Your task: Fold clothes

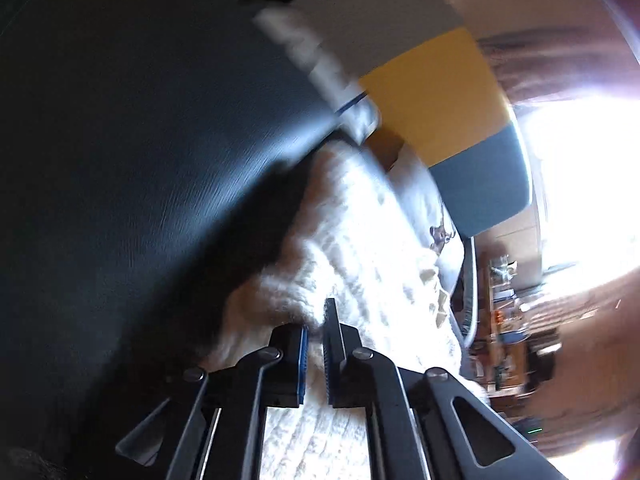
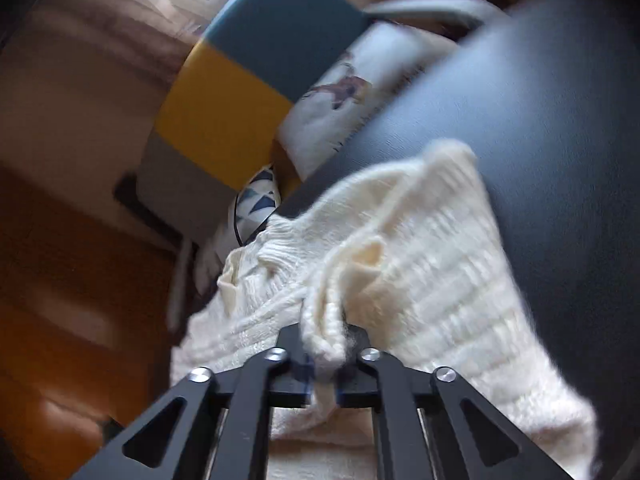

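Both tongs grip the cream knit sweater [image 2: 400, 264] at once, likely to carry an edge across in a fold. The right tongs [image 2: 325, 354] are clamped on a bunched ridge of it. The left tongs [image 1: 316, 344] pinch its fabric between nearly closed fingers, and the rest spreads ahead over the dark table [image 1: 140, 140].

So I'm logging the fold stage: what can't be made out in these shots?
- Left wrist: left tongs look shut on the white knit sweater, but whether they pinch it is unclear.
- Right wrist: right tongs tips buried in the knit.
- Both views: sweater's outline cut off, blurred.
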`<state>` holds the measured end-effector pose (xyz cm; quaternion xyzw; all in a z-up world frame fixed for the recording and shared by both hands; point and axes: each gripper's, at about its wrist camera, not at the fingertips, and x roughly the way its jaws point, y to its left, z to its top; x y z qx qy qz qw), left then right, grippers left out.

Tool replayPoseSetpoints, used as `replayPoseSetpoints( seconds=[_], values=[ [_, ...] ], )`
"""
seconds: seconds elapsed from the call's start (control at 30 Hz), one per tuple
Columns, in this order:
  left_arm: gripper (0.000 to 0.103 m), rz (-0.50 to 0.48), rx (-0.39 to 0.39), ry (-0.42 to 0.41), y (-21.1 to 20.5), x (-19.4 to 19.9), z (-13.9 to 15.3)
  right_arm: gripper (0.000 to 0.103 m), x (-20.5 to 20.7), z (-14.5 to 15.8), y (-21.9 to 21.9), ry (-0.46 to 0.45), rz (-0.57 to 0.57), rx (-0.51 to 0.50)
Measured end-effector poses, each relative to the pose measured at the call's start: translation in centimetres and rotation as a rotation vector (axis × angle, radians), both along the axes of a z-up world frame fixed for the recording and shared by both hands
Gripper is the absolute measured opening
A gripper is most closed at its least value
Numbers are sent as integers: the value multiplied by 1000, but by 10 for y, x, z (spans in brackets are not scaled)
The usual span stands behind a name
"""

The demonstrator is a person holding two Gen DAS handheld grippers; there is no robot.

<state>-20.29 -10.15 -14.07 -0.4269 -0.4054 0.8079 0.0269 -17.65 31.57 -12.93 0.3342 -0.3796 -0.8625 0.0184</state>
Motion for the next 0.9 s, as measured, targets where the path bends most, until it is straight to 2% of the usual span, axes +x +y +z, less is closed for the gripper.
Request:
replayPoseSetpoints(
  seconds=[0.07,0.1,0.2,0.27,0.43,0.5,0.53,0.57,0.63,0.73,0.8,0.83,0.9],
  values=[
    [5,-22,-64,3,2,3,2,8,2,25,-7,63,17,119],
    [5,-27,-83,-13,2,1,0,8,1,29,-7,62,21,152],
    [5,-25,-126,-56,-9,8,-9,8,-10,0,4,-47,19,96],
    [5,-44,-102,-52,-14,13,-9,8,-9,-21,9,-90,2,42],
    [10,-92,-42,-40,-28,25,-9,9,-4,-42,17,-79,-33,-33],
    [11,-111,-18,-35,-33,30,-10,15,-2,-39,22,-80,-36,-67],
    [11,-113,-13,-26,-37,35,-8,25,2,-34,25,-75,-46,-60],
    [11,-98,-22,0,-45,45,-3,39,8,-27,28,-67,-64,-39],
    [11,-83,-37,58,-58,55,10,55,21,-8,32,-37,-106,42],
    [12,-82,-73,136,-66,51,32,57,26,23,18,12,-76,165],
    [12,-109,-88,154,-55,27,40,61,19,38,0,33,6,208],
    [12,-126,-90,157,-47,12,43,64,13,41,-12,30,54,227],
    [12,-183,-94,149,-30,-10,41,65,-1,42,-38,9,148,256]
  ],
)
